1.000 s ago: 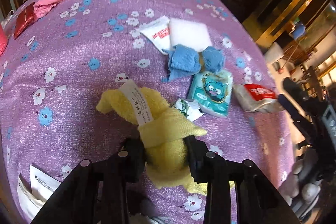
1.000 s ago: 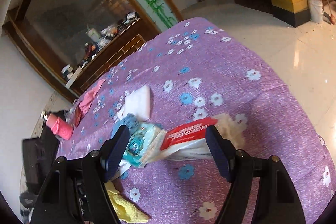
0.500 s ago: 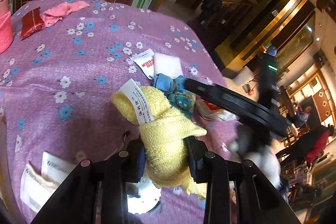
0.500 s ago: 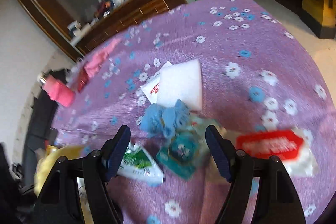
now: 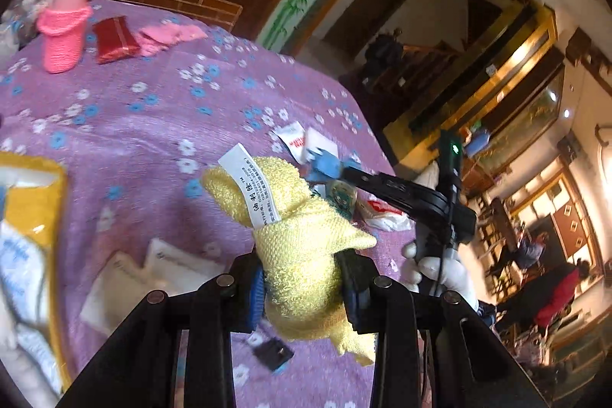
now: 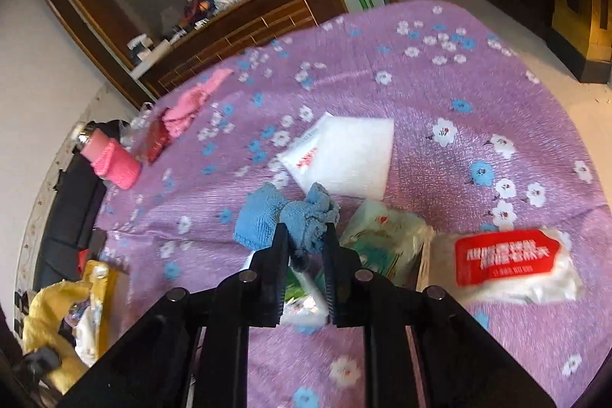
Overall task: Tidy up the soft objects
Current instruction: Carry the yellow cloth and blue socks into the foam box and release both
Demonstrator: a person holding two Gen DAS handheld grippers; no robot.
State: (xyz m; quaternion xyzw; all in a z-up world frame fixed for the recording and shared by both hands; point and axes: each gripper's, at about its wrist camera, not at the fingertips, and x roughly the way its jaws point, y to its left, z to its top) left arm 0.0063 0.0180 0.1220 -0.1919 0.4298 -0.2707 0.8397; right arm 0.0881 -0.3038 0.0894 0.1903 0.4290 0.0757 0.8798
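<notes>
My left gripper (image 5: 302,287) is shut on a yellow towel (image 5: 294,236) with a white label and holds it lifted above the purple flowered cloth (image 5: 145,125). My right gripper (image 6: 306,239) is shut on a blue knitted cloth (image 6: 287,217) in the middle of the table. The right gripper also shows in the left wrist view (image 5: 336,171), with the blue cloth (image 5: 323,165) at its tip. The yellow towel shows at the lower left of the right wrist view (image 6: 46,316).
Tissue packs lie around the blue cloth: a white one (image 6: 344,155), a teal one (image 6: 386,243) and a red-labelled one (image 6: 508,262). A pink knitted bottle sleeve (image 5: 63,29), a red pack (image 5: 114,39) and a pink cloth (image 5: 168,37) lie at the far side. A yellow bag (image 5: 30,236) sits at the left.
My left gripper has lifted the yellow towel off the table and drawn back. My right gripper has moved left from the red-labelled pack and closed on the blue cloth.
</notes>
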